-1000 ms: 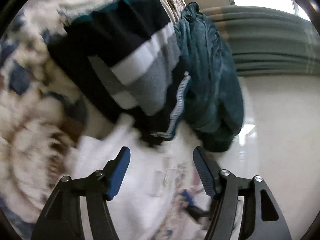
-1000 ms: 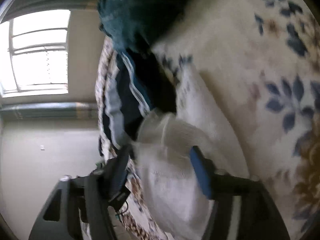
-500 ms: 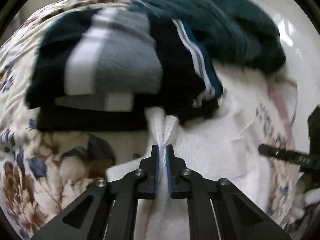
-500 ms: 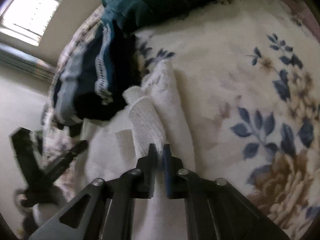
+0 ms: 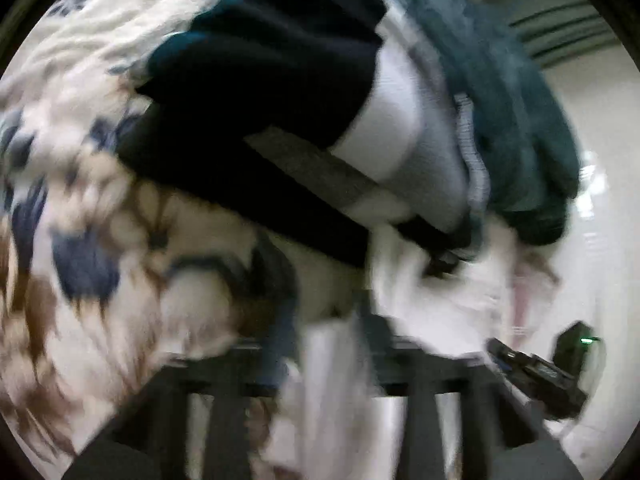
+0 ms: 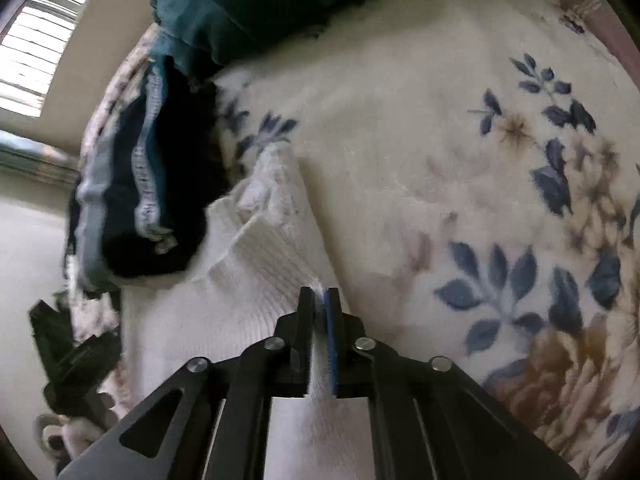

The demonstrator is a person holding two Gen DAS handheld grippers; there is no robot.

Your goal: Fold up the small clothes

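Observation:
A white knit garment point(image 6: 256, 280) lies on the floral blanket point(image 6: 440, 140). My right gripper point(image 6: 319, 300) is shut on a fold of its edge. In the blurred left wrist view, my left gripper point(image 5: 328, 344) appears closed on the same white garment point(image 5: 432, 292), a strip of white cloth running between the fingers. A stack of folded dark clothes, striped black, white and grey point(image 5: 320, 120), lies just beyond the white garment, with a teal garment point(image 5: 500, 100) beside it. The stack also shows in the right wrist view point(image 6: 160, 184), as does the teal garment point(image 6: 240, 12).
The blanket's edge drops to a pale floor point(image 5: 600, 240) on the right of the left wrist view. The other gripper's black body shows at the lower right there point(image 5: 540, 372) and at the lower left of the right wrist view point(image 6: 72, 352). A window point(image 6: 40, 40) is behind.
Both grippers closed on the white garment about half a second ago. The left gripper is now moving fast, blurring its view; the right gripper has pulled the cloth back slightly.

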